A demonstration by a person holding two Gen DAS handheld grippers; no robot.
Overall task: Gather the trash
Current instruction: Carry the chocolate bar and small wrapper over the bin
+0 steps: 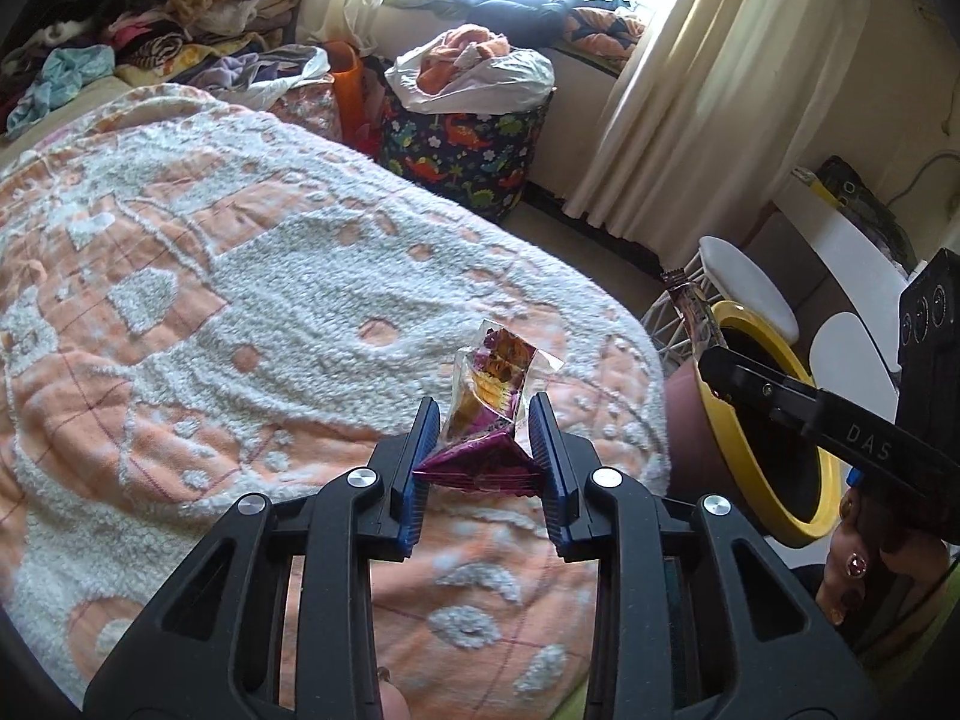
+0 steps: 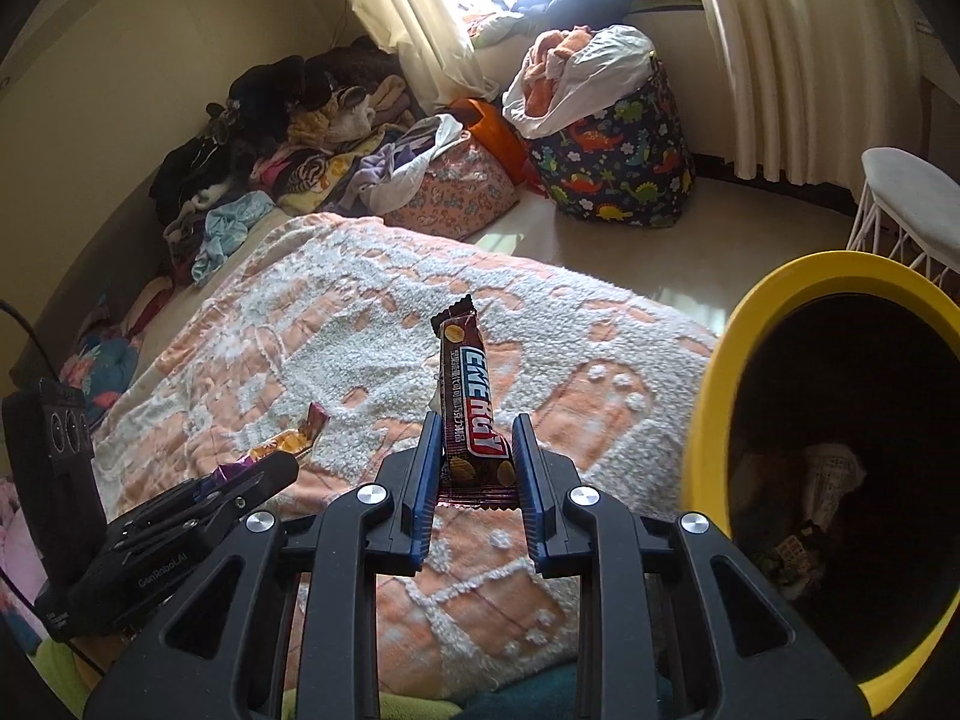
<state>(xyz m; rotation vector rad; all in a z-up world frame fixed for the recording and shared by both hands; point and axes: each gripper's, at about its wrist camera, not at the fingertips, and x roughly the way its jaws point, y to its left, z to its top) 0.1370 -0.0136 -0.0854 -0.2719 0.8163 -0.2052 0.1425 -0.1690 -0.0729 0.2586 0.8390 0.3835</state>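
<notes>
My left gripper (image 1: 485,414) is shut on a crumpled purple and orange snack wrapper (image 1: 489,414) and holds it above the bed. It also shows at the lower left of the right wrist view (image 2: 282,450). My right gripper (image 2: 474,426) is shut on a brown energy bar wrapper (image 2: 468,402), which stands upright between the pads. The bar shows in the left wrist view (image 1: 690,309) next to the bin. A yellow-rimmed trash bin (image 2: 714,396) with a dark inside stands right of the bed, close to my right gripper, with some trash at its bottom (image 2: 798,516).
The bed carries a peach and white textured blanket (image 1: 240,276). Piles of clothes (image 2: 300,138) lie at its far end. A dinosaur-print hamper (image 2: 618,162) stands by the curtained window. A white wire stool (image 2: 906,198) stands beyond the bin (image 1: 780,426).
</notes>
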